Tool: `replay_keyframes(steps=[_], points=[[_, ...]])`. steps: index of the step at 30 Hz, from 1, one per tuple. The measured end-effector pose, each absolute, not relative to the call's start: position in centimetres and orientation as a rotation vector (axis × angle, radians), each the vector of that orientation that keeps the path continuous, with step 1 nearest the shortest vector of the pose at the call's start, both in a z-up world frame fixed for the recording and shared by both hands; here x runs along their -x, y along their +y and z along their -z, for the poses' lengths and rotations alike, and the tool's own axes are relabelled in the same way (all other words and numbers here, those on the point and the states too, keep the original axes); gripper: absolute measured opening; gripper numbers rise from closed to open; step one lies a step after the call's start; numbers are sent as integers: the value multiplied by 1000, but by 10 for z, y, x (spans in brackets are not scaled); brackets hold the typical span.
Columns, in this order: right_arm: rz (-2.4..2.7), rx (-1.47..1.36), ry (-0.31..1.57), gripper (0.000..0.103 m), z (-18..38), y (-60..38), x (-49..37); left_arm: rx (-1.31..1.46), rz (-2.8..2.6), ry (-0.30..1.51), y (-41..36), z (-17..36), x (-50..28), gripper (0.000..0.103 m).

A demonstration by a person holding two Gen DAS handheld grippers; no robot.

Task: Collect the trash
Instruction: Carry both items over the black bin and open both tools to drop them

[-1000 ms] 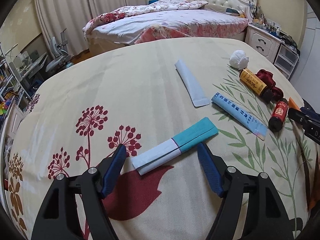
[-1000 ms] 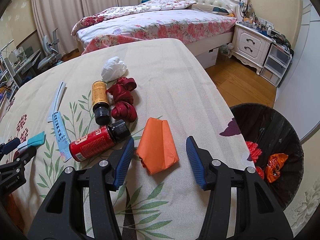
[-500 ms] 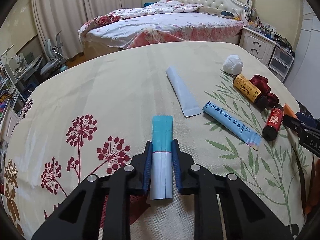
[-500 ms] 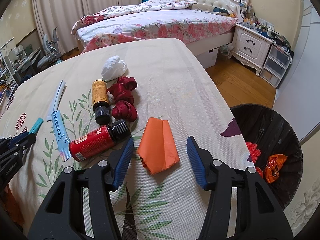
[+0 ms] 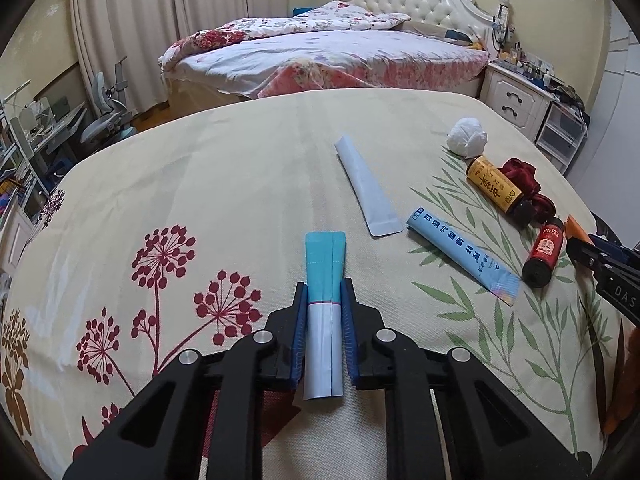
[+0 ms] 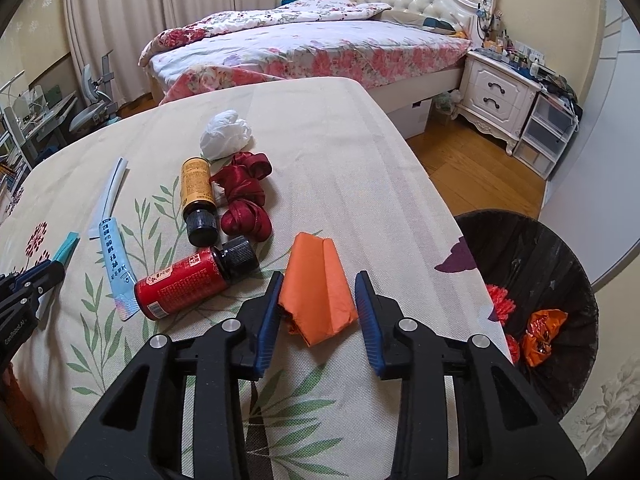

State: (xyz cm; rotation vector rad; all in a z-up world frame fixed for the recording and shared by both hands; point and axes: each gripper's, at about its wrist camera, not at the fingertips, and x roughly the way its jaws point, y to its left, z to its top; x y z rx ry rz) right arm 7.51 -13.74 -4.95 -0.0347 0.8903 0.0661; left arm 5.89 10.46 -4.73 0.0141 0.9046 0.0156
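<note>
We pinch the light, flimsy teal-and-white sachet [image 5: 324, 312] mid-length in the left gripper [image 5: 324, 334], lower centre; right gripper [image 6: 319, 312] gapes around orange wrapper [image 6: 318, 292].

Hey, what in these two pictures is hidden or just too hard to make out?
- Trash bin, right wrist view: far side cut off by the picture edge.
- Orange paper, left wrist view: mostly hidden behind the right claw.
- Nightstand clutter: too small to identify.
- Blue sachet: print too small to read.
</note>
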Motion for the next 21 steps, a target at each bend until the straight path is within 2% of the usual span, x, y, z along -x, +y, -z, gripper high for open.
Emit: replay_keyframes(steps=[11,21], points=[[-83,-6,856,31,43,-147,-62,23,-13,867,106,40,-52,16],[-38,-12,790,31,18,-170,-44,32,79,770,69,12,-38,16]])
